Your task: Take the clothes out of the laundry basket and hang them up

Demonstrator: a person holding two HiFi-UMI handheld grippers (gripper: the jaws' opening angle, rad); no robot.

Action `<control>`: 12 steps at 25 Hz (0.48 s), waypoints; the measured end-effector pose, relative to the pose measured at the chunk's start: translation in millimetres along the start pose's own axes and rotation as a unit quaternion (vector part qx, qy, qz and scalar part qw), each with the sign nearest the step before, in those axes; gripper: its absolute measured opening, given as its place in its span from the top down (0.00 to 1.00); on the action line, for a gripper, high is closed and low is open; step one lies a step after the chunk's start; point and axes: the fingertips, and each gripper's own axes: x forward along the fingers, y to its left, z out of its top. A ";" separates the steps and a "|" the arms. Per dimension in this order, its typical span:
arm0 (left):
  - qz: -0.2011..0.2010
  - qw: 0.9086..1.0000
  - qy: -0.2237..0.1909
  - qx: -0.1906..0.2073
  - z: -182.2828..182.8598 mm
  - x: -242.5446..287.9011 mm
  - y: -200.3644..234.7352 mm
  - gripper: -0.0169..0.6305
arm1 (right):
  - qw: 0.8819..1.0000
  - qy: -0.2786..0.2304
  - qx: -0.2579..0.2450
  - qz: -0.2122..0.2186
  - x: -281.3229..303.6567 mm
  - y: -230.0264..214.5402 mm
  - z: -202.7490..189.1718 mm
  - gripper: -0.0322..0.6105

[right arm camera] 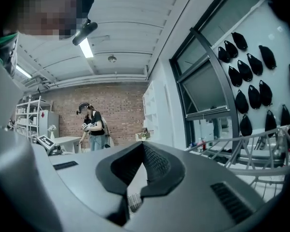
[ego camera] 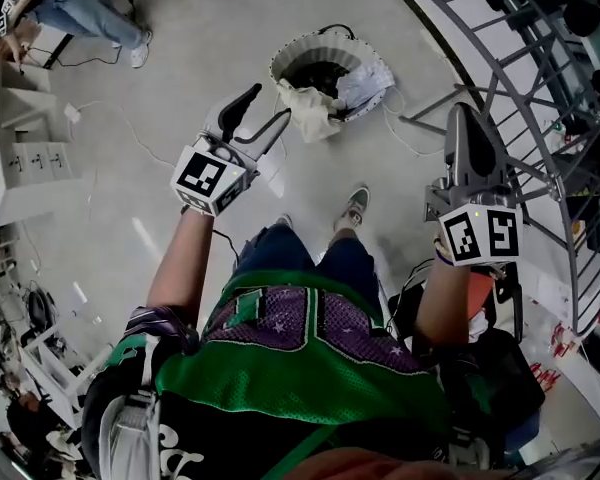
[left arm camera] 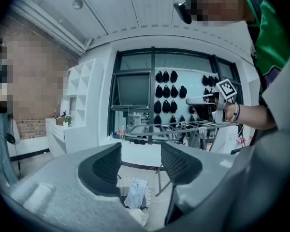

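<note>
A white ribbed laundry basket (ego camera: 298, 50) stands on the floor ahead of my feet. A cream cloth (ego camera: 310, 110) hangs over its near rim and a pale checked cloth (ego camera: 366, 82) lies at its right side. My left gripper (ego camera: 264, 114) hovers just left of the basket, jaws wide open and empty. In the left gripper view (left arm camera: 141, 159) the basket (left arm camera: 135, 193) with the checked cloth shows low between the jaws. My right gripper (ego camera: 464, 118) is raised beside the grey drying rack (ego camera: 540, 88), shut with nothing in it; its pads meet (right arm camera: 144, 148).
The metal drying rack (left arm camera: 174, 126) fills the right side, its bars (right arm camera: 261, 151) close to my right gripper. A person (right arm camera: 94, 127) stands far off by a table; another (ego camera: 80, 13) is at the top left. Cables lie on the floor (ego camera: 130, 128). White shelving (ego camera: 20, 158) stands left.
</note>
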 end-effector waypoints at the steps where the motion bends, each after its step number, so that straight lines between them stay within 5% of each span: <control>1: -0.004 1.000 0.005 -0.001 -12.8 5.8 2.5 0.59 | 1.000 0.003 0.001 -0.002 2.5 -1.7 -10.2 0.95; 12: -0.049 0.997 0.049 0.014 -189.4 64.9 4.8 0.59 | 0.999 0.023 0.005 -0.035 4.7 -24.8 -153.3 0.95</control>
